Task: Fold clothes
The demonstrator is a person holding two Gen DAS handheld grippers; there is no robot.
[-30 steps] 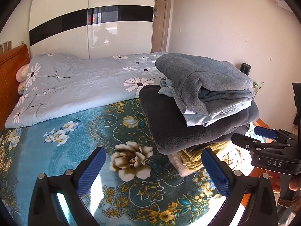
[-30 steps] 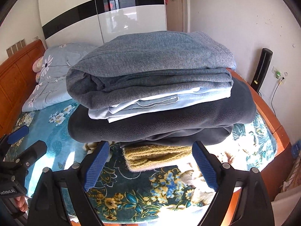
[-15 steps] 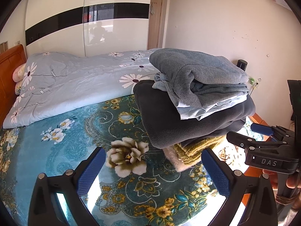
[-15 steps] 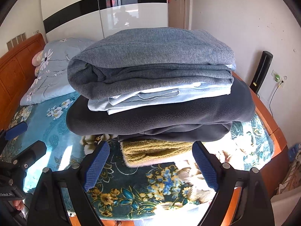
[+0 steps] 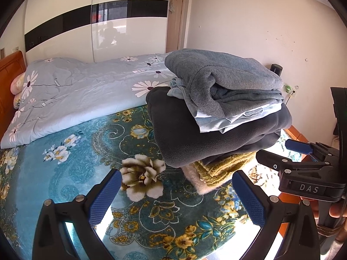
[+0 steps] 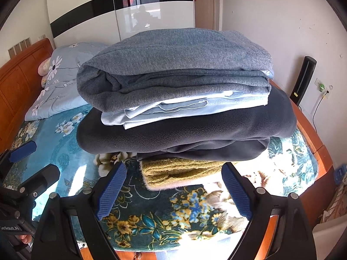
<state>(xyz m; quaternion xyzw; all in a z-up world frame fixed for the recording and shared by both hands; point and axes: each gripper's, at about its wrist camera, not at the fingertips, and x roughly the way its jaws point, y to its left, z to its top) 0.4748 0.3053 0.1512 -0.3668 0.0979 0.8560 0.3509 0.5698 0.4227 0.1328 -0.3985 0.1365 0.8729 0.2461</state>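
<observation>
Our left gripper (image 5: 176, 195) has its jaws wide apart and holds nothing; it hovers level above the teal floral blanket (image 5: 71, 164), looking toward 12 o'clock. Our right gripper (image 6: 173, 189) is the same, jaws spread and empty, low over the foot of the bed (image 6: 312, 143). In the left wrist view the right gripper (image 5: 288, 153) shows at 3 o'clock, with some fingertips (image 5: 336, 211) of the hand under its body. In the right wrist view the left gripper (image 6: 28, 162) shows at 9 o'clock.

Between the right jaws, toward 12 o'clock, stands the stack of folded clothes (image 6: 180, 99). A grey sweater (image 6: 184, 58) lies on top, a light blue garment (image 6: 173, 110) under it, then a dark fleece (image 6: 195, 134), and a mustard knit (image 6: 180, 171) at the bottom, resting on the blanket. From the left gripper the stack is at 1 o'clock.

Farther back, at 11 o'clock, a pale blue daisy quilt (image 5: 76, 95) lies across the bed, and behind it a white wardrobe (image 5: 121, 30).
</observation>
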